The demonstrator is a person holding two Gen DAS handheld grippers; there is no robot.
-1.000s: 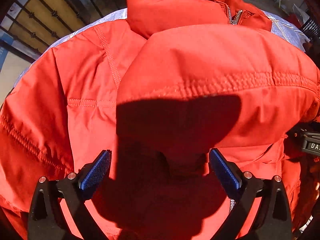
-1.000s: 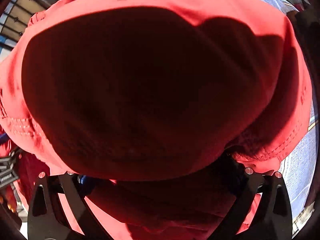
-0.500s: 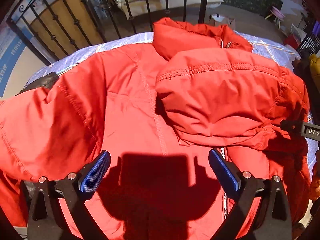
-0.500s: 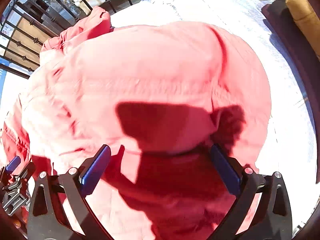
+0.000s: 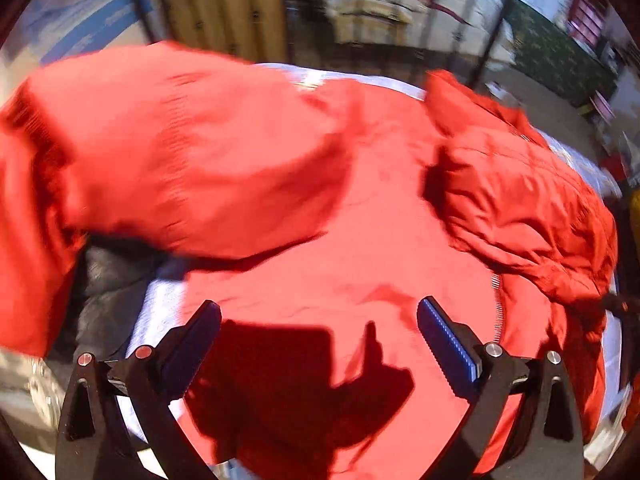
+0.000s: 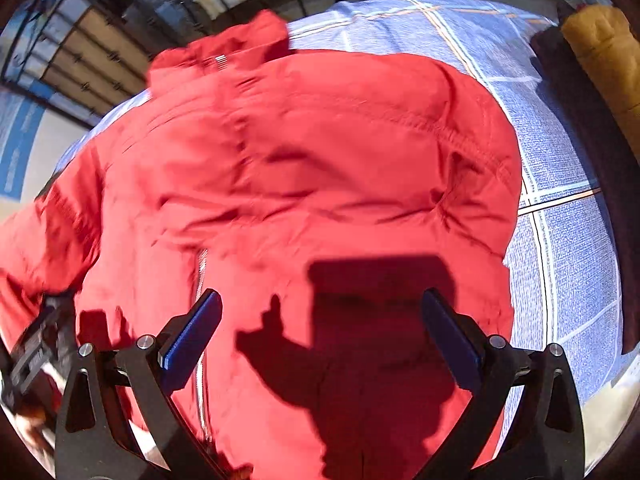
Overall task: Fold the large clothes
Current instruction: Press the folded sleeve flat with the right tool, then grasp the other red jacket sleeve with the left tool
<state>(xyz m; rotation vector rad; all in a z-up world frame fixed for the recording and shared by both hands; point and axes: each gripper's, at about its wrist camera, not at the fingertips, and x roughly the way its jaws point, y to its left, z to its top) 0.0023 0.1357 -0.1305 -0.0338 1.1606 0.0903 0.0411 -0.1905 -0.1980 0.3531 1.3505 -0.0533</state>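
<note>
A large red padded jacket (image 5: 384,240) lies front-up on a blue checked cloth. Its zipper (image 5: 496,300) runs down the middle. In the left wrist view one sleeve (image 5: 520,208) is folded over the chest on the right, and the other sleeve (image 5: 192,168) bulges at the left, blurred. My left gripper (image 5: 318,340) is open and empty above the jacket's lower part. My right gripper (image 6: 320,332) is open and empty above the jacket (image 6: 320,160), over the folded sleeve (image 6: 380,152). The collar (image 6: 224,56) lies at the far end.
The blue checked cloth (image 6: 560,152) covers the surface to the right of the jacket. A dark garment (image 5: 104,292) lies at the left edge. A yellow garment (image 6: 608,52) sits at the far right. An iron railing (image 6: 80,40) stands behind. The other gripper (image 6: 36,352) shows at the left edge.
Both grippers have pulled back and up from the jacket, open and empty. The right sleeve now lies folded over the chest. The left view has swung toward the left sleeve.
</note>
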